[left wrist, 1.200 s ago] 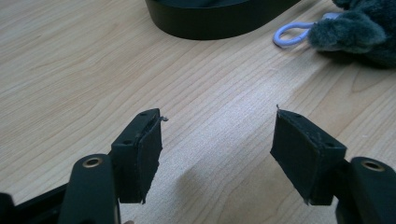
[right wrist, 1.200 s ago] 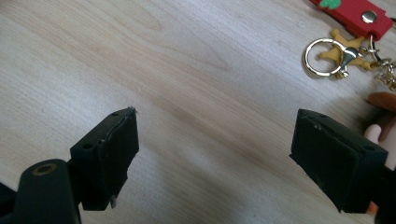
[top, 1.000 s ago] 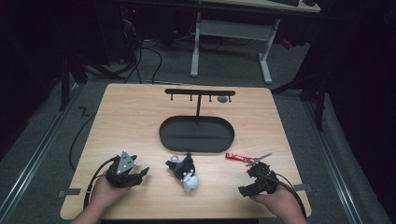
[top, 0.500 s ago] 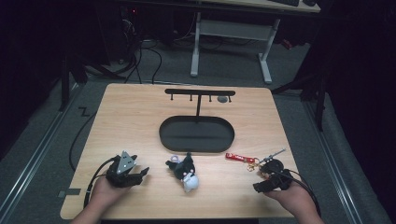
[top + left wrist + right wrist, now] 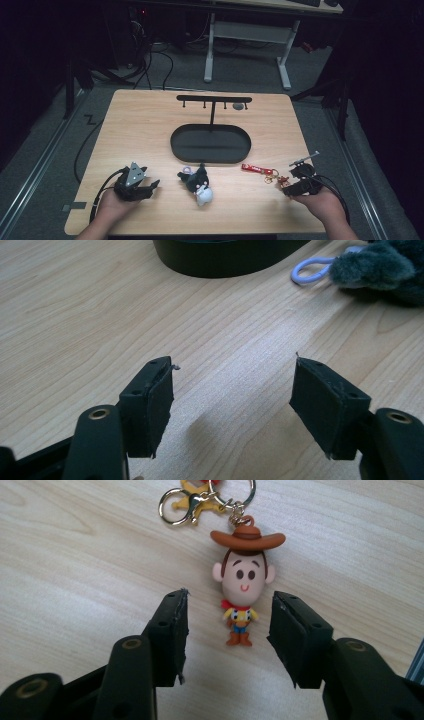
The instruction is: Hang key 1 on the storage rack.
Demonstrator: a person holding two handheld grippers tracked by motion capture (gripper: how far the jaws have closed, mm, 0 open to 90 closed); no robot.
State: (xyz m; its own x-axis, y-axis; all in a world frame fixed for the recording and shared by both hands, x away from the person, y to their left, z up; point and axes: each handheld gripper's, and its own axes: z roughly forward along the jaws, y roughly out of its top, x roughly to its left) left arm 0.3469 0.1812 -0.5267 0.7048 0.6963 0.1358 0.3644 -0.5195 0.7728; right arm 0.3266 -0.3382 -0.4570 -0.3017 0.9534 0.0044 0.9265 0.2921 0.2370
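Observation:
A cowboy figure keychain [image 5: 241, 587] lies flat on the wooden table [image 5: 150, 130], its gold clasp [image 5: 187, 502] leading to a red strap [image 5: 256, 169]. My right gripper [image 5: 229, 605] points at it. Its jaws have just been closing, and the figure's legs lie between the pads without touching them. In the high view this gripper [image 5: 291, 184] is at the front right. My left gripper [image 5: 232, 367] stands open over bare wood at the front left [image 5: 149, 186]. A dark grey and white plush keychain [image 5: 198, 183] with a lilac loop [image 5: 310, 270] lies between the two hands.
A black oval tray [image 5: 210, 145] sits mid-table, with a black post and a hook bar [image 5: 214, 99] rising behind it. The tray's rim [image 5: 225, 260] is close ahead of the left gripper. Cables trail from both grippers toward the front edge.
My right hand has slid to the right along the front of the table and its jaws have narrowed. The left hand, plush and red strap stay where they were.

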